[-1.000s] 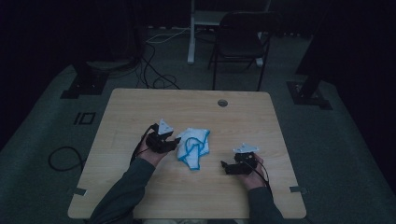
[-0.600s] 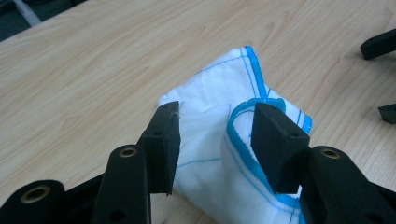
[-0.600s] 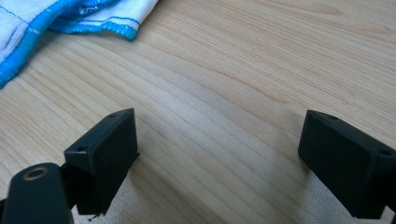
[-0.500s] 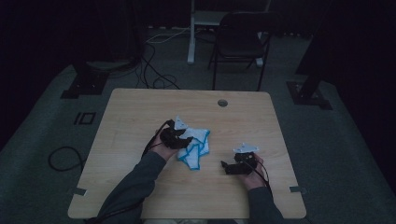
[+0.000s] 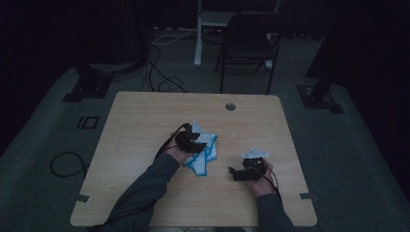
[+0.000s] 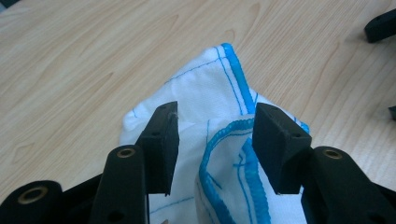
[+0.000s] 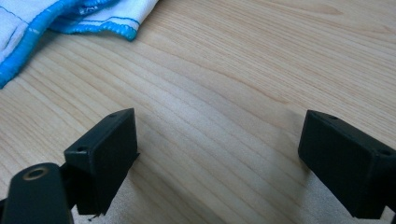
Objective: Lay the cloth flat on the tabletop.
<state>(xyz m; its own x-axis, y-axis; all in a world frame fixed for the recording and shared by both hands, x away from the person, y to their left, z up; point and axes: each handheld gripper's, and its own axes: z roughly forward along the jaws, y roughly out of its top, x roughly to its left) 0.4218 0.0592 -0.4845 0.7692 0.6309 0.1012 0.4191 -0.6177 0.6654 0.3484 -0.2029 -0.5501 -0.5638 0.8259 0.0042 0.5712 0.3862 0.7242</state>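
A crumpled white cloth with a blue stitched hem [image 5: 205,154] lies near the middle of the wooden table [image 5: 145,116]. My left gripper [image 5: 193,142] sits over the cloth's upper left part. In the left gripper view its jaws stand apart, and a raised fold of the cloth [image 6: 233,154] lies between the fingertips [image 6: 163,135], not pinched. My right gripper [image 5: 237,172] rests low over bare wood to the right of the cloth, jaws wide apart with nothing between them [image 7: 217,149]. The cloth's edge [image 7: 70,21] shows at the upper left of the right gripper view.
A round cable hole [image 5: 230,106] sits near the table's far edge. Beyond the table stand a dark chair [image 5: 249,43] and a white desk leg [image 5: 198,34]. Cables [image 5: 159,72] and black stand bases [image 5: 87,87] lie on the grey floor.
My left gripper has moved right, from beside the cloth's left edge onto the cloth. The right gripper has stayed in place.
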